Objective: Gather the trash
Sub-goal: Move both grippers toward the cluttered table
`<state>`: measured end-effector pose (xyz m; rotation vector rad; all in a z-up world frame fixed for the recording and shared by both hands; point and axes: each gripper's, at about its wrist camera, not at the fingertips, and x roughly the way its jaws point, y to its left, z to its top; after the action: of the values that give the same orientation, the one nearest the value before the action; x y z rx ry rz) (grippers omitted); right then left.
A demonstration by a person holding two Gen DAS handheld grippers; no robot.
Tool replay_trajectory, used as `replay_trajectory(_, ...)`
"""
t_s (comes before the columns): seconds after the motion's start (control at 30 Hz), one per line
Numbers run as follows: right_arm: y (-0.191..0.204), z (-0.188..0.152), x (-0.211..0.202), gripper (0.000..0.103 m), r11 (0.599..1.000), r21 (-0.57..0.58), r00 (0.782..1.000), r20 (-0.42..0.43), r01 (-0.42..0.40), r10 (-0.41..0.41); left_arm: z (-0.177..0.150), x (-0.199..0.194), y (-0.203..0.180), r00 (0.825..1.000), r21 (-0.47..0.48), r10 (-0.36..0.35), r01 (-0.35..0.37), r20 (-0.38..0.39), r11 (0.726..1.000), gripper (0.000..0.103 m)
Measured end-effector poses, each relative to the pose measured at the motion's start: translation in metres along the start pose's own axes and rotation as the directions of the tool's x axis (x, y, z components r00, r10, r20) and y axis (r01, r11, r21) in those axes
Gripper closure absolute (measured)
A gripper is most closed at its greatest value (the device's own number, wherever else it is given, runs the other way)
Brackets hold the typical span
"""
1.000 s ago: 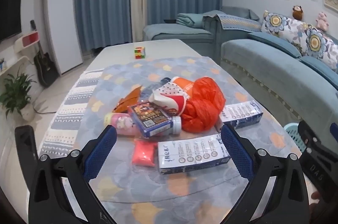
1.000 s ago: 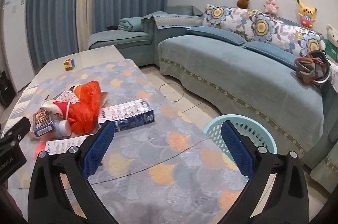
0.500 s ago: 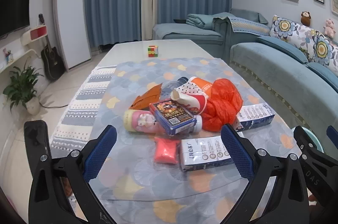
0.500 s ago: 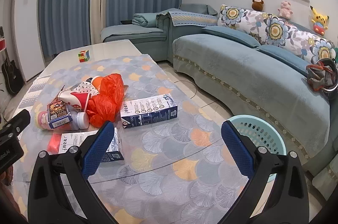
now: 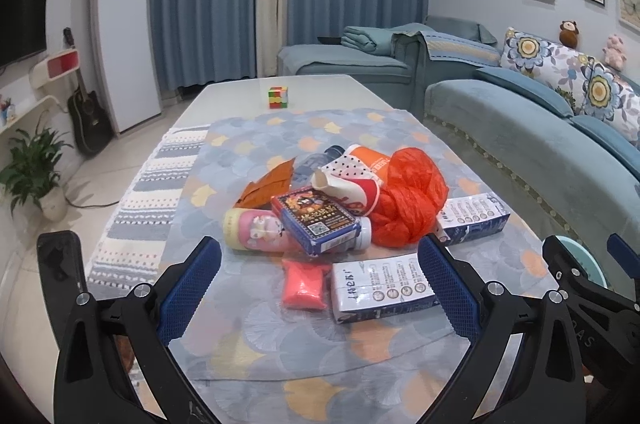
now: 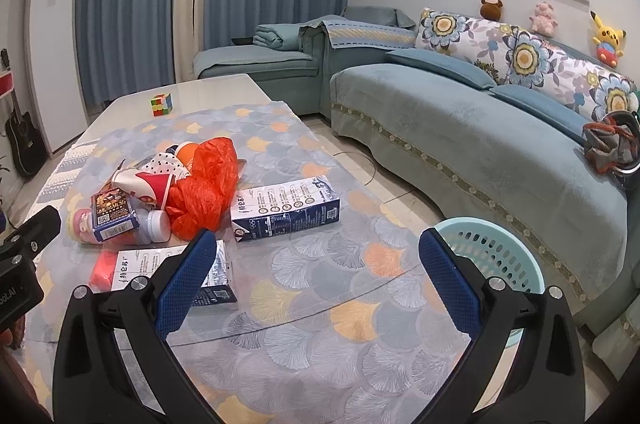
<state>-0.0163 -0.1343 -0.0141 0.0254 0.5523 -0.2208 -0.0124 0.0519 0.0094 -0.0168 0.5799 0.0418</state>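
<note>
A heap of trash lies on the patterned tablecloth: a crumpled orange plastic bag, a pink bottle with a dark blue carton on it, paper cups, a pink packet and two white-and-blue cartons. My left gripper hangs open over the near edge, nothing between its blue pads. My right gripper is open too, above the table's right side. A light blue basket stands on the floor by the table.
A colour cube sits at the table's far end. A blue sofa runs along the right. A white fridge, a guitar and a potted plant stand to the left.
Both grippers have pulled back and risen a little; the trash heap looks smaller and more of the room shows. Both stay open, and nothing on the table has moved.
</note>
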Motion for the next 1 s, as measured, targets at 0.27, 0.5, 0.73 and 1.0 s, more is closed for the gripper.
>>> replay_trajectory(0.27, -0.005, 0.0, 0.001, 0.007, 1.0, 0.018, 1.0, -0.004, -0.007, 0.007, 0.0, -0.003, -0.002, 1.0, 0.004, -0.013, 0.013, 0.006, 1.0, 0.007)
replay_trajectory(0.5, -0.003, 0.0, 0.002, 0.007, 1.0, 0.017, 1.0, -0.003, -0.008, 0.008, -0.001, -0.005, -0.008, 1.0, 0.041, 0.004, -0.005, 0.021, 0.999, 0.007)
replay_trajectory(0.73, -0.003, 0.0, 0.003, 0.007, 1.0, 0.014, 1.0, -0.005, 0.007, -0.007, 0.001, -0.003, -0.006, 1.0, 0.031, 0.0, -0.001, 0.013, 1.0, 0.007)
replay_trajectory(1.0, -0.004, -0.001, 0.004, 0.007, 1.0, 0.011, 1.0, -0.011, 0.012, -0.012, -0.001, -0.004, -0.009, 1.0, 0.045, 0.0, -0.001, 0.015, 0.999, 0.007)
